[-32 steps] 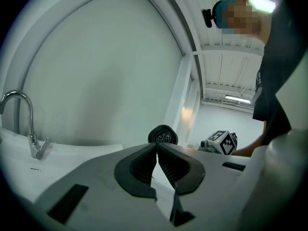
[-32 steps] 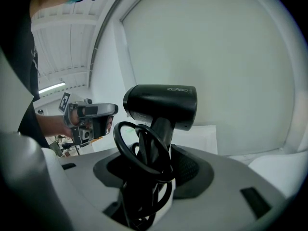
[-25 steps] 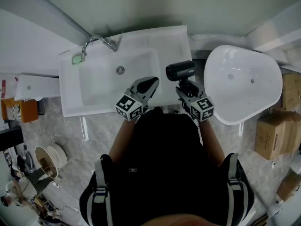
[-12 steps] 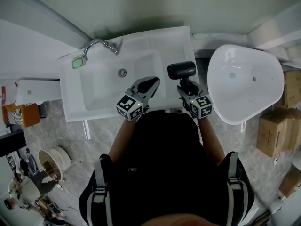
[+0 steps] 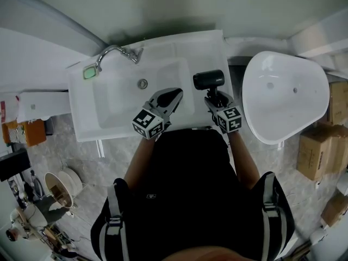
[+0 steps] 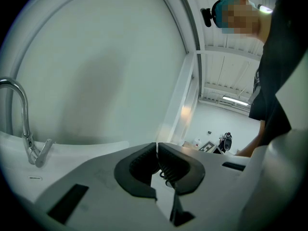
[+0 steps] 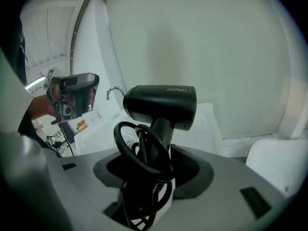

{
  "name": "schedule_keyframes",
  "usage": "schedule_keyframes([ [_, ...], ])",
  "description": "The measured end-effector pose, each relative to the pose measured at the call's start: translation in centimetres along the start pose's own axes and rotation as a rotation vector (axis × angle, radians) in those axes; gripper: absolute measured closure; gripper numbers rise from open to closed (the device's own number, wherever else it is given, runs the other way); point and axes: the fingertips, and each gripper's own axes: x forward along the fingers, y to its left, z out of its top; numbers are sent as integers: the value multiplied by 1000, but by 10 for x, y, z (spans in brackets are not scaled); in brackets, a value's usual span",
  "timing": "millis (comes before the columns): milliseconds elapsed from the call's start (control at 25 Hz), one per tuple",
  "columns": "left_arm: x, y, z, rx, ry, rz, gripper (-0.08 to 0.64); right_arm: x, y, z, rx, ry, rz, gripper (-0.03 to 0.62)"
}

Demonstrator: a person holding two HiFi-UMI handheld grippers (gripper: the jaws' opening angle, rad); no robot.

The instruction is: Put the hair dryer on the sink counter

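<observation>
Right gripper (image 5: 216, 99) is clamped on the hair dryer (image 5: 209, 79): its jaws stand fairly wide around the handle. The right gripper view shows the black cord (image 7: 140, 146) looped in the same gap, bunched against the handle. The dryer is upright, handle down into the jaws and barrel level on top. From the head view it hangs over the flat right strip of the sink counter (image 5: 209, 45), at 3 o'clock from the basin (image 5: 117, 99) and near the counter's right edge. I can't tell whether its base touches the counter or is just above it. Left gripper (image 5: 176, 95) is closed tip to tip with nothing between the jaws, which its own view confirms. It sits over the basin's lower right corner, at 4 o'clock from the drain (image 5: 142, 83) and at 9 o'clock from the dryer, clear of it. The two grippers are side by side at the counter's front edge, both pointing toward 12. The faucet (image 5: 113, 51) is at 11 o'clock of the basin, with a small green item (image 5: 88, 69) just at its 8 o'clock on the rim. A separate white tub (image 5: 283, 97) sits at 3 o'clock of the counter, across a narrow gap. Cardboard boxes (image 5: 318, 151) are on the floor at the tub's 5 o'clock.
</observation>
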Motion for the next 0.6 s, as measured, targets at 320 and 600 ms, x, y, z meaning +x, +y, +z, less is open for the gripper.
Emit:
schedule_keyframes([
  [320, -2, 11, 0, -8, 14, 6, 540, 23, -5, -17, 27, 55, -13, 310],
  [600, 3, 12, -3, -10, 31, -3, 540, 40, -13, -34, 22, 111, -24, 310],
])
